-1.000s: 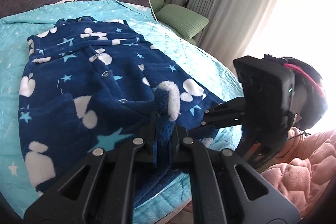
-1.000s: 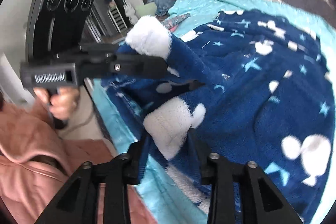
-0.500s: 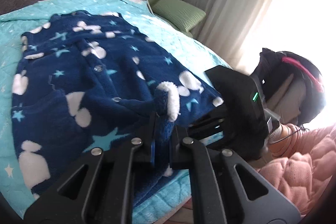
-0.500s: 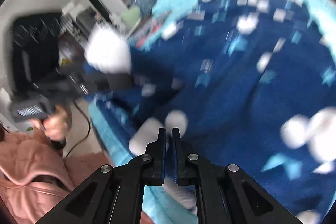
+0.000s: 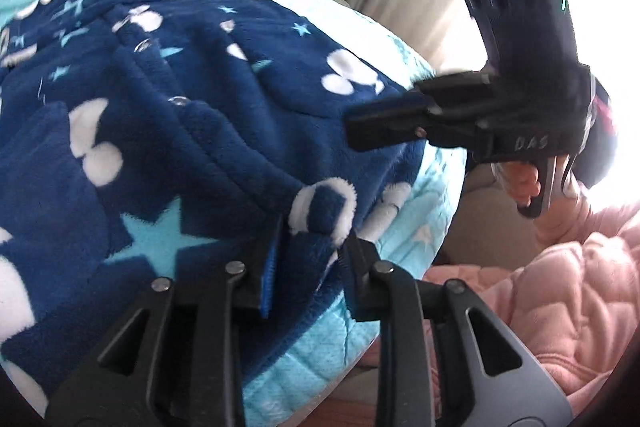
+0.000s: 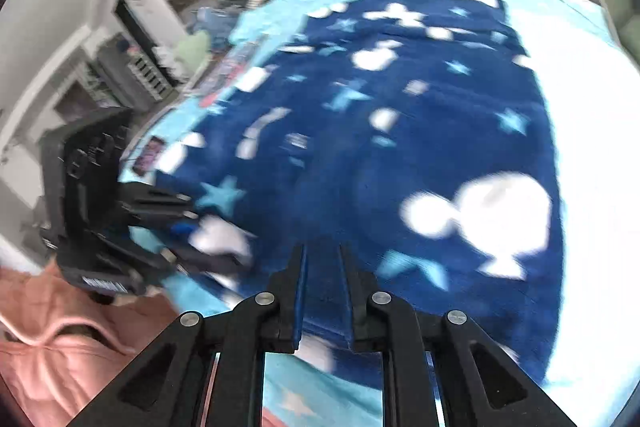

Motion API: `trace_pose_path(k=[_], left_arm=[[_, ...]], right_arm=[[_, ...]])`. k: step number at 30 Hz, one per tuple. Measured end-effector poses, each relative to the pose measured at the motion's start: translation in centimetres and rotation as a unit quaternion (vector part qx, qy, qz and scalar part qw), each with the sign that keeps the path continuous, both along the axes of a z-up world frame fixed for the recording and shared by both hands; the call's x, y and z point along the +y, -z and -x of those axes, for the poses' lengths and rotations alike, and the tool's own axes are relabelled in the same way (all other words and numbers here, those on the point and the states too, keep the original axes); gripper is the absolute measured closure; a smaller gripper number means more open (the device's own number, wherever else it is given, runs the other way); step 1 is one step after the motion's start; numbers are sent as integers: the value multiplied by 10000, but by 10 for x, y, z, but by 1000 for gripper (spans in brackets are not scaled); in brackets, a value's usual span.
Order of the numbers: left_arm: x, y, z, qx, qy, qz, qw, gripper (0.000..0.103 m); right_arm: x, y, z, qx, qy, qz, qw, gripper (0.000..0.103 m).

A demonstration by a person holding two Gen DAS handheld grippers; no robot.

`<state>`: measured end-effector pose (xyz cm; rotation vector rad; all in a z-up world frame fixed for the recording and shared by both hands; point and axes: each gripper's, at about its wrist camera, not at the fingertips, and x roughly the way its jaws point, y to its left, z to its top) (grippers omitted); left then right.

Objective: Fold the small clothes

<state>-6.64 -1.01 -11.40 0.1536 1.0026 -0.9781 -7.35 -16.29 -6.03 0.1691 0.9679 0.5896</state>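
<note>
Garment (image 5: pixel 168 131): a dark blue fleece piece with white shapes and pale stars, spread on the turquoise quilt (image 5: pixel 332 351) of a bed. Folding appears barely begun; most cloth lies open. Its long axis runs from the near edge toward the headboard. Left tongs (image 5: pixel 310 247), jaws just parted, bracket a white-trimmed cuff (image 5: pixel 324 207). Right tongs (image 6: pixel 323 267) stand narrow over the hem, grip uncertain.

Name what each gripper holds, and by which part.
Left gripper: jaws just opened, the fleece garment's white-trimmed cuff loose between them. Right gripper: too blurred to tell.
</note>
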Motion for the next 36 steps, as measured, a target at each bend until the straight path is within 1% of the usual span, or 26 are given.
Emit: trace_pose_path(k=[1, 2, 4, 6, 8, 10, 11, 12, 13, 15, 16, 17, 19, 20, 21, 22, 23, 25, 26, 27, 29, 31, 33, 34, 36], left_arm=[[-1, -1, 3, -50, 29, -36, 10000, 74], [0, -5, 3, -65, 49, -37, 10000, 74], [4, -7, 4, -7, 56, 30, 10000, 74], [11, -8, 4, 89, 32, 106, 9999, 74], [19, -11, 4, 146, -20, 153, 9998, 74], [28, -17, 6, 64, -93, 129, 9999, 74], [35, -24, 7, -49, -141, 155, 9998, 74], [41, -30, 9, -139, -177, 213, 9995, 74], [48, -36, 9, -222, -225, 285, 9991, 72], [63, -47, 6, -425, -471, 374, 9973, 62], [70, -49, 3, -512, -634, 361, 9960, 55], [78, -47, -3, -566, -831, 274, 9946, 54], [89, -33, -13, -484, -1181, -69, 9918, 54], [97, -23, -18, -345, -1400, -298, 9891, 54], [104, -13, -20, -191, -1564, -441, 9865, 54], [112, -7, -20, -45, -1718, -477, 9840, 56], [121, -7, -18, 30, -1820, -374, 9826, 57], [137, -15, -8, 86, -1995, 29, 9798, 57], [147, -23, -2, 33, -2111, 232, 9772, 55], [154, -28, 3, -47, -2222, 334, 9744, 53], [168, -35, 10, -183, -2427, 381, 9692, 46], [177, -32, 12, -201, -2579, 321, 9654, 45], [185, -17, 10, 24, -2778, 139, 9605, 45], [187, -10, 8, 140, -2831, 88, 9590, 45], [190, 1, 10, 365, -2879, 132, 9569, 45]], right_arm=[[11, -5, -4, -99, -187, -56, 9998, 87], [15, -4, -5, -124, -296, -121, 9994, 86], [28, -3, -15, -80, -508, -284, 9983, 86], [39, 4, -23, -37, -568, -280, 9980, 86], [46, 13, -38, 101, -563, -248, 9981, 86], [49, 28, -43, 461, -637, -233, 9966, 86], [52, 34, -42, 614, -762, -140, 9951, 86], [55, 41, -36, 699, -896, 88, 9935, 86], [56, 47, -27, 625, -973, 368, 9926, 86], [50, 46, -17, 562, -980, 324, 9931, 86], [45, 46, -14, 625, -942, 263, 9932, 86], [43, 46, -12, 651, -917, 234, 9934, 86], [39, 47, -8, 657, -850, 194, 9940, 86], [38, 47, -6, 653, -824, 184, 9943, 86], [35, 45, -3, 644, -799, 175, 9946, 86], [31, 42, 0, 625, -767, 172, 9949, 86], [26, 38, 0, 603, -708, 176, 9955, 86], [6, 25, 6, 449, -365, 220, 9981, 83], [-6, 19, 10, 367, -150, 250, 9989, 77], [-21, 14, 14, 292, 126, 272, 9991, 73], [-56, 6, 23, 213, 699, 342, 9967, 68], [-89, 4, 33, 276, 1322, 559, 9893, 66], [-109, 8, 36, 424, 1705, 674, 9821, 66], [-117, 10, 39, 486, 1817, 647, 9800, 66], [-131, 17, 44, 623, 2022, 532, 9759, 66]])
